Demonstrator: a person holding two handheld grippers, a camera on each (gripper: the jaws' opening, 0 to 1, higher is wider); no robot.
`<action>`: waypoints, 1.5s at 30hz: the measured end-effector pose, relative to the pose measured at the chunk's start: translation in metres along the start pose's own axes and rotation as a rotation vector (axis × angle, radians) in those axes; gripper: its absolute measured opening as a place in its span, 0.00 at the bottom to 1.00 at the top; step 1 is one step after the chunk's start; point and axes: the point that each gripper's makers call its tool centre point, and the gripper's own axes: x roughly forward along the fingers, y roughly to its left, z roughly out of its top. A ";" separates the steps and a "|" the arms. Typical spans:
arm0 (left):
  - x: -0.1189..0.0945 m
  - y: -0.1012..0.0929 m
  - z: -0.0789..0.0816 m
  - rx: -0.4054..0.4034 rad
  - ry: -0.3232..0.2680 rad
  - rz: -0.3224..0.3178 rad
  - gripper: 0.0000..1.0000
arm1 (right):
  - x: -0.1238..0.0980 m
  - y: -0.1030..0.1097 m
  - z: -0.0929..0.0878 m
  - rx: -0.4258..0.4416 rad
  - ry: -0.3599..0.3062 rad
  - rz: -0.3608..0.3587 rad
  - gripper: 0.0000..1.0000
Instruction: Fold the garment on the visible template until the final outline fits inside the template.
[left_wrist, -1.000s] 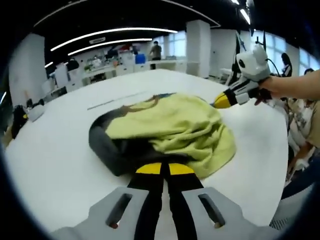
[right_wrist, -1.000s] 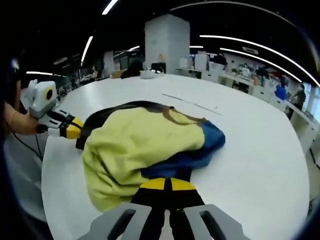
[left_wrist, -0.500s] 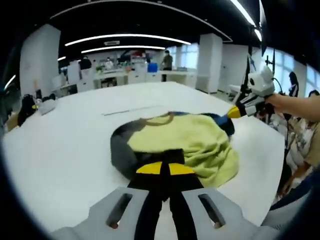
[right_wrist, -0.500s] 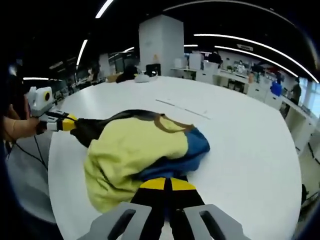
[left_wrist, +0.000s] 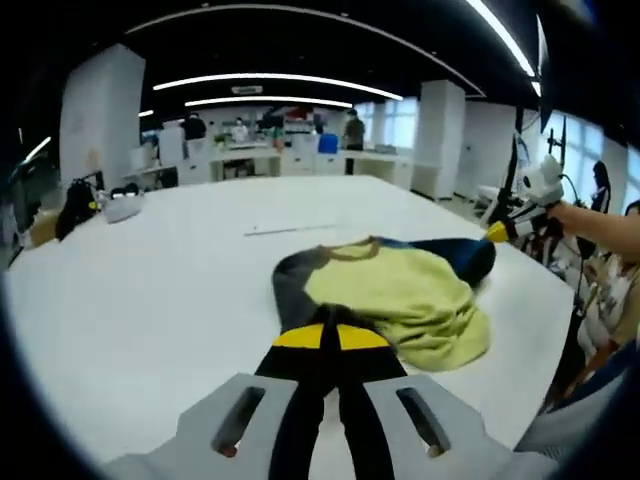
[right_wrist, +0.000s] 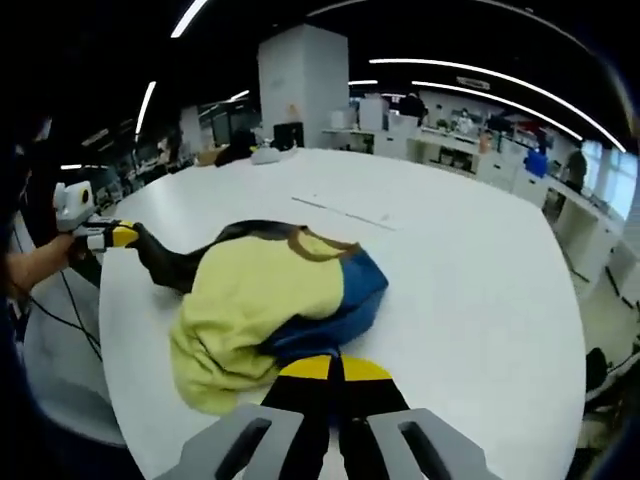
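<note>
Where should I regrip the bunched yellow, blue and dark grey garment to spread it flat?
Probably by the loose yellow hem bunched at the table's near edge. Each gripper, left and right, is clamped on a drawn-out sleeve, dark grey and blue. Come in low from the table edge, since that hem lies free.

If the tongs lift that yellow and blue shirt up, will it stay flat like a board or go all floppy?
Probably floppy: the shirt lies bunched in soft folds on the white table, not flat. It likely stretches and sags, since the left tongs pull its dark part out into a long tail. It looks light and unlikely to slide far.
</note>
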 end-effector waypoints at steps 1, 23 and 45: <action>-0.002 0.003 -0.002 -0.001 0.004 0.007 0.00 | -0.002 -0.001 -0.001 0.009 0.002 -0.001 0.00; -0.022 0.099 -0.038 -0.071 0.066 0.261 0.00 | -0.022 -0.064 -0.025 0.057 0.090 -0.142 0.00; -0.032 0.166 -0.081 -0.112 0.182 0.483 0.00 | -0.007 -0.116 -0.050 0.050 0.196 -0.317 0.00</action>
